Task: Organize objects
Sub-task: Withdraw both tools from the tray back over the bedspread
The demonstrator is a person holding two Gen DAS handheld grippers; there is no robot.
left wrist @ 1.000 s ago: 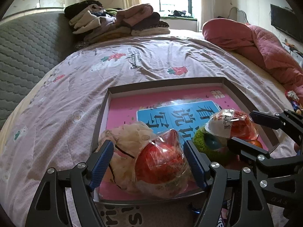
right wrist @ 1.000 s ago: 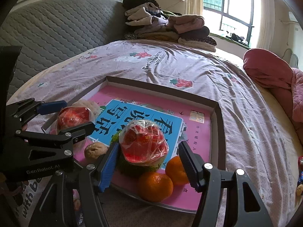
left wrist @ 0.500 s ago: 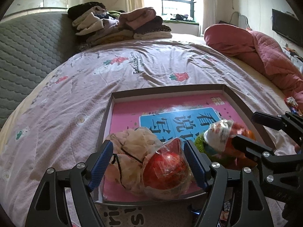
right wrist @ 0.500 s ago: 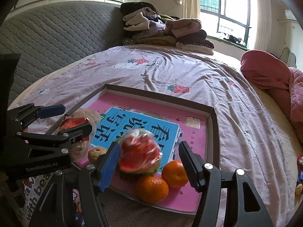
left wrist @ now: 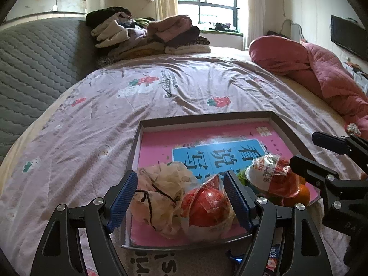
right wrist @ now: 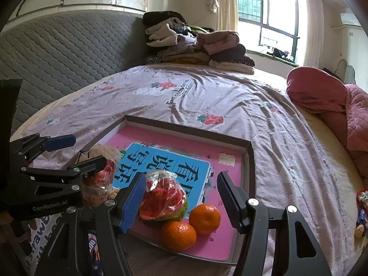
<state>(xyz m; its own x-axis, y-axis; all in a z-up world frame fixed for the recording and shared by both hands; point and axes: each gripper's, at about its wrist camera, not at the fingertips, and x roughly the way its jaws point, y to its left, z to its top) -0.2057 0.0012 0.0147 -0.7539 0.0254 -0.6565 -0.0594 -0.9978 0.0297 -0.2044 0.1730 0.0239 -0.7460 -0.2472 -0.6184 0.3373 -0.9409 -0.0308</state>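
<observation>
Although both tools hang just over the near edge of the tray (left wrist: 271,115), neither grips anything: the left tool (left wrist: 181,197) has its blue-padded fingers spread wide, and the right tool (right wrist: 181,201) stands equally wide apart.

The relation that matters is how each wrapped fruit lies within its own tool's gap. In the left wrist view, the red fruit in clear plastic (left wrist: 208,207) sits straight ahead but off-centre, close against the right-hand pad, while the cream mesh bundle (left wrist: 161,191) fills the left half of the same gap, touching the fruit. A closing move there would likely catch both, so the tool would need to shift toward the fruit first. In the right wrist view, the second wrapped red fruit (right wrist: 164,195) rests on a green base beside the left-hand pad, with open tray floor toward the other pad. Both fruits are roundish, with no clear long axis. Each tool is nearest its own fruit: left tool to the left one, right tool to the right one.

Counted: one shallow tray with a pink and blue printed floor, lying on the bed (right wrist: 207,96); two plastic-wrapped red fruits; two oranges (right wrist: 192,224), touching each other at the tray's near rim just right of the second wrapped fruit; one mesh bundle. All lie in the tray's near half; its far half is bare.
</observation>
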